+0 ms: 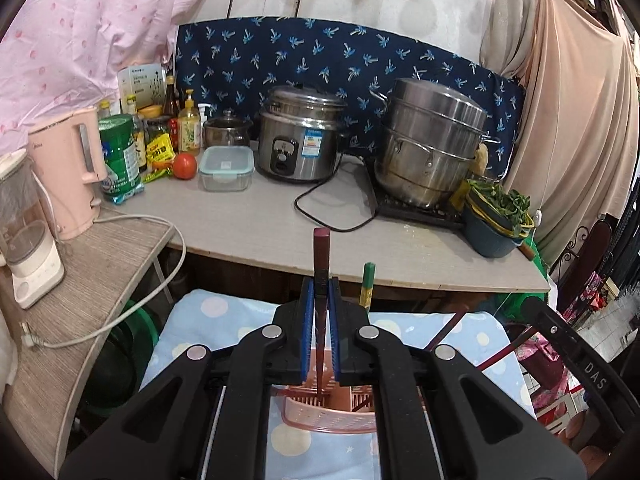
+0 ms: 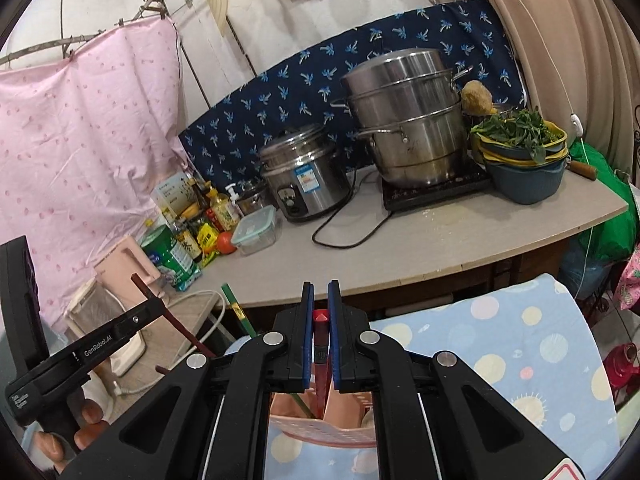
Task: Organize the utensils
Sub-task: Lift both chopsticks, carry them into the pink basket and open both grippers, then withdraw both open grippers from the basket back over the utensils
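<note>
Left gripper (image 1: pixel 320 292) pinches a dark red chopstick (image 1: pixel 321 256), upright, tip down inside the pink slotted plastic basket (image 1: pixel 328 416). Right gripper (image 2: pixel 320 300) pinches a red-capped utensil (image 2: pixel 320 320), also vertical over that basket. A green chopstick (image 1: pixel 368 284) stands alongside.

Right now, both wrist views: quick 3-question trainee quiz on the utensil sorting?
1. True or false: the left gripper is shut on a dark red chopstick.
2. What sits below both grippers? A) pink slotted basket B) steel pot C) glass jar
3. Fill in: the right gripper holds a utensil with a ___ tip.

Key: 1 true; 2 A, the pink basket; 3 red, see the red-tipped utensil.
</note>
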`<move>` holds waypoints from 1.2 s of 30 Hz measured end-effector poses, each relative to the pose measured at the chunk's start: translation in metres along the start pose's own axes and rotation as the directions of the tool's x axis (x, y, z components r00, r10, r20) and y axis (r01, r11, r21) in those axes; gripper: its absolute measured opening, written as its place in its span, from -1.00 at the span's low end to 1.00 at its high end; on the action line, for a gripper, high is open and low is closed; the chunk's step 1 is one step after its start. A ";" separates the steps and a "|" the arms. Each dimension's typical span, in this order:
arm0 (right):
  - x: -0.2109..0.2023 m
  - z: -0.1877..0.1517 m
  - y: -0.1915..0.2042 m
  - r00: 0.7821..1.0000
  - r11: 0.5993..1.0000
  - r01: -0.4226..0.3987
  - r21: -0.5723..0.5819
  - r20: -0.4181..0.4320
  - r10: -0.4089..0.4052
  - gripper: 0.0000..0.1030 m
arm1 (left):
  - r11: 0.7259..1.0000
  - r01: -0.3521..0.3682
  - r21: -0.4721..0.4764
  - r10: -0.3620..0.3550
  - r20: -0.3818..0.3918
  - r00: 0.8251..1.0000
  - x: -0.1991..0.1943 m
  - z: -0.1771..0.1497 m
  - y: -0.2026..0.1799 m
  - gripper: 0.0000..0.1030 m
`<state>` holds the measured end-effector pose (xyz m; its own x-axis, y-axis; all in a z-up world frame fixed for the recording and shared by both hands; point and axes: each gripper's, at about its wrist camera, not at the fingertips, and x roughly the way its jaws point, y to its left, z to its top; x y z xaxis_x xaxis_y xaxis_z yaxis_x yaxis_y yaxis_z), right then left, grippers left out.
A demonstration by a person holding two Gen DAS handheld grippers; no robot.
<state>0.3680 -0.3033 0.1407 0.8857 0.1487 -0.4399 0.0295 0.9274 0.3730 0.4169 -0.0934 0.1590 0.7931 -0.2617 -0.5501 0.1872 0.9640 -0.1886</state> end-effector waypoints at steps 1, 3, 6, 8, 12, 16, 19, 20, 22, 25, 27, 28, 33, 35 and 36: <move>0.002 -0.002 0.000 1.000 1.000 0.001 -0.003 -0.005 -0.001 -0.87 | 1.000 0.002 0.000 -0.002 -0.004 1.000 0.002 -0.002 0.001 -0.86; 0.004 -0.005 0.002 1.000 1.000 0.010 -0.013 -0.010 -0.010 -0.86 | 1.000 -0.002 0.003 0.002 -0.012 1.000 0.005 -0.005 0.001 -0.86; 0.004 -0.008 0.002 1.000 1.000 0.021 -0.016 -0.006 -0.021 -0.82 | 1.000 -0.008 -0.003 0.008 -0.017 1.000 0.006 -0.008 0.002 -0.84; 0.002 -0.008 0.001 0.999 0.999 0.032 -0.011 -0.001 -0.032 -0.70 | 1.000 -0.006 -0.005 0.006 -0.020 1.000 0.005 -0.010 0.002 -0.72; -0.005 -0.008 -0.001 0.999 0.999 0.033 -0.003 0.009 -0.033 -0.60 | 1.000 -0.021 -0.005 0.021 -0.001 1.000 -0.002 -0.011 0.002 -0.33; -0.015 -0.010 0.002 0.999 0.999 0.033 -0.012 0.012 -0.033 -0.60 | 1.000 -0.028 0.002 0.028 0.007 1.000 -0.011 -0.013 0.000 -0.33; -0.023 -0.015 0.005 0.999 0.999 0.034 -0.022 0.013 -0.033 -0.58 | 0.999 -0.038 0.011 0.038 0.011 0.999 -0.018 -0.016 -0.002 -0.33; -0.026 -0.017 0.006 0.999 0.999 0.033 -0.026 0.011 -0.033 -0.58 | 0.999 -0.040 0.015 0.039 0.013 0.999 -0.021 -0.017 -0.003 -0.33; -0.031 -0.022 0.008 1.000 0.999 0.030 -0.029 0.004 -0.030 -0.57 | 0.999 -0.045 0.023 0.045 0.016 0.999 -0.027 -0.020 -0.005 -0.33; -0.040 -0.029 0.009 1.000 0.999 0.024 -0.026 -0.004 -0.024 -0.57 | 0.998 -0.057 0.038 0.057 0.018 0.998 -0.036 -0.025 -0.007 -0.33; -0.047 -0.036 0.010 1.000 1.000 0.018 -0.022 -0.008 -0.018 -0.57 | 0.997 -0.066 0.050 0.065 0.020 0.998 -0.043 -0.030 -0.008 -0.33; -0.051 -0.039 0.010 1.000 1.000 0.015 -0.021 -0.012 -0.015 -0.57 | 0.996 -0.068 0.054 0.067 0.020 0.998 -0.046 -0.033 -0.007 -0.33; -0.067 -0.058 0.012 0.999 1.000 0.008 -0.019 -0.033 -0.009 -0.56 | 0.995 -0.077 0.069 0.076 0.020 0.997 -0.065 -0.047 -0.006 -0.33; -0.074 -0.069 0.012 0.999 1.000 0.008 -0.021 -0.044 -0.008 -0.56 | 0.994 -0.082 0.074 0.081 0.019 0.997 -0.072 -0.053 -0.006 -0.33; -0.078 -0.074 0.013 0.999 1.000 0.009 -0.023 -0.048 -0.011 -0.56 | 0.994 -0.081 0.078 0.080 0.019 0.997 -0.077 -0.059 -0.006 -0.33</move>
<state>0.2644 -0.2778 0.1190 0.8619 0.1554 -0.4827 0.0272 0.9364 0.3499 0.3205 -0.0816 0.1545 0.8162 -0.1831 -0.5480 0.1673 0.9827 -0.0793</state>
